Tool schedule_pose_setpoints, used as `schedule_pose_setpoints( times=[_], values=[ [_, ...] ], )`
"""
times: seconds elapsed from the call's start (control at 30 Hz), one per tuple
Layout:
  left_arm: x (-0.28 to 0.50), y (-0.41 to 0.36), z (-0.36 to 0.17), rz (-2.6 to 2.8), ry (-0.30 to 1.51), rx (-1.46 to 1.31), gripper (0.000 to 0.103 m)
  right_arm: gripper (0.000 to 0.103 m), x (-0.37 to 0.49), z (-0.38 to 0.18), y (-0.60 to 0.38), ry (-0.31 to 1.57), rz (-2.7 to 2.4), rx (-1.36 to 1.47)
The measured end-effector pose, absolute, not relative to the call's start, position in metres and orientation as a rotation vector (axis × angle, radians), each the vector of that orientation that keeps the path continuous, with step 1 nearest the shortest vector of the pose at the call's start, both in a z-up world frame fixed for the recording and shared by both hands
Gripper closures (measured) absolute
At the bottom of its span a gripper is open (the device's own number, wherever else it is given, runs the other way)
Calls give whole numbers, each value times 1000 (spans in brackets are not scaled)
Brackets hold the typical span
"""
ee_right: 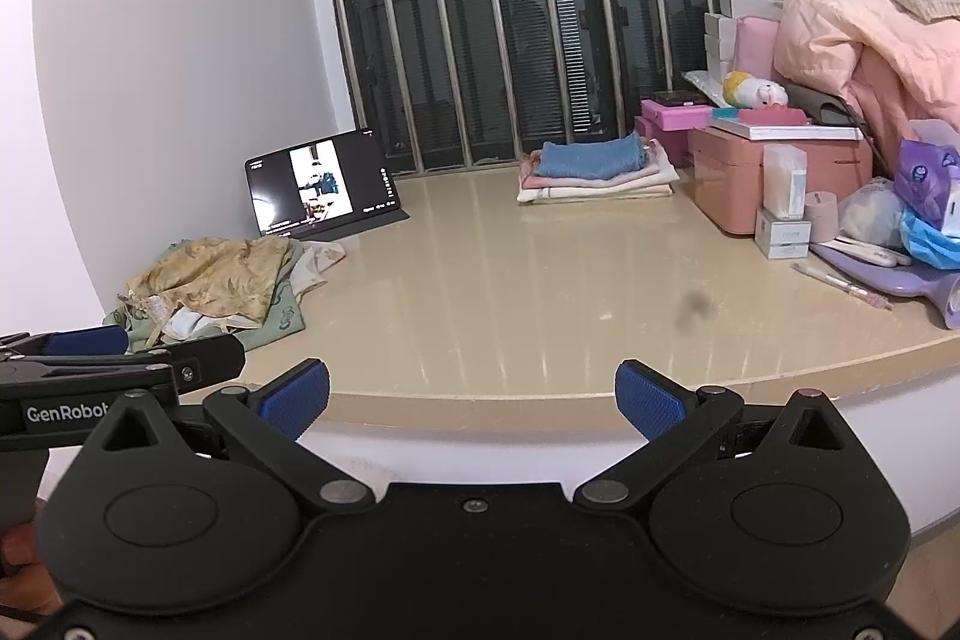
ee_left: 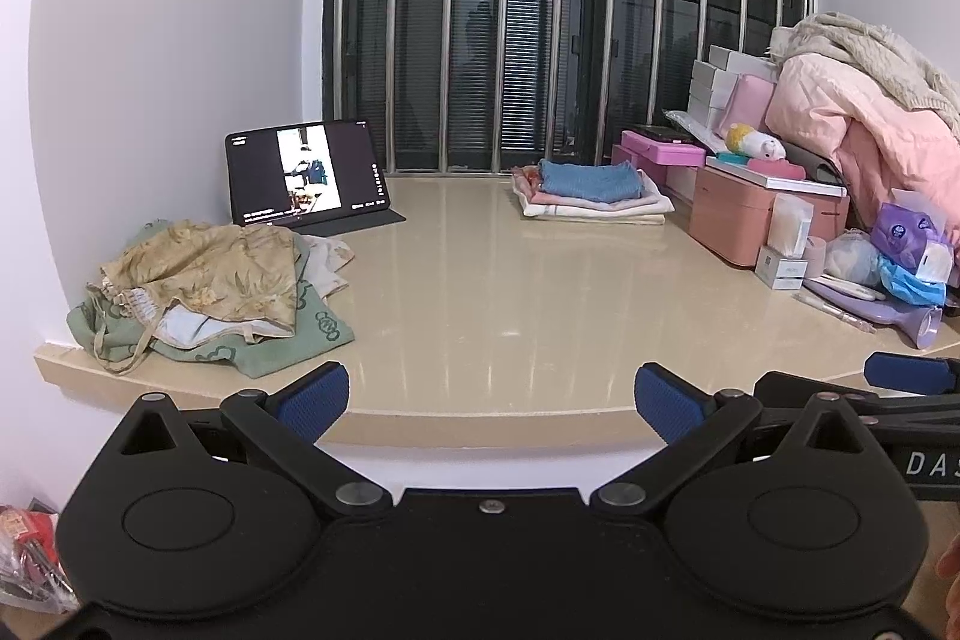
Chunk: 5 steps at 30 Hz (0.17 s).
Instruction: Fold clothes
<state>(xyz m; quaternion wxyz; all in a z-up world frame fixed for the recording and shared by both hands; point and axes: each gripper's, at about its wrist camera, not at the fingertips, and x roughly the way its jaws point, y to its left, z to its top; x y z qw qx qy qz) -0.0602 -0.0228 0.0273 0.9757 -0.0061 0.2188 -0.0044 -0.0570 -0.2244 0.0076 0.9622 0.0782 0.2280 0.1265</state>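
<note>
My left gripper (ee_left: 492,400) gapes empty at the frame's bottom. Crumpled clothes (ee_left: 204,292) lie left; a folded stack (ee_left: 591,190) sits centre-right.

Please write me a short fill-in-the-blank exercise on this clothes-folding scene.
1. The folded stack has a ____ garment on top.
2. The unfolded pile lies in front of a propped-up ____.
3. Both the left gripper and the right gripper are ____ and hold nothing.
4. Behind the ledge, metal ____ cover the window.

Missing words: blue; tablet; open; bars

Both wrist cameras face the barred window (ee_left: 540,10) across the ledge (ee_right: 510,292); side by side, sharing it.
</note>
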Motion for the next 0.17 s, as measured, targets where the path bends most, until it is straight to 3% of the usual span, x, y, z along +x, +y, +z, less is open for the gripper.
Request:
schedule_pose_setpoints(
  times=[0.17],
  values=[
    [-60, -22, 27, -9, 445, -13, 1, 0, -56, 8, -224, 464, 257, 158]
  ],
)
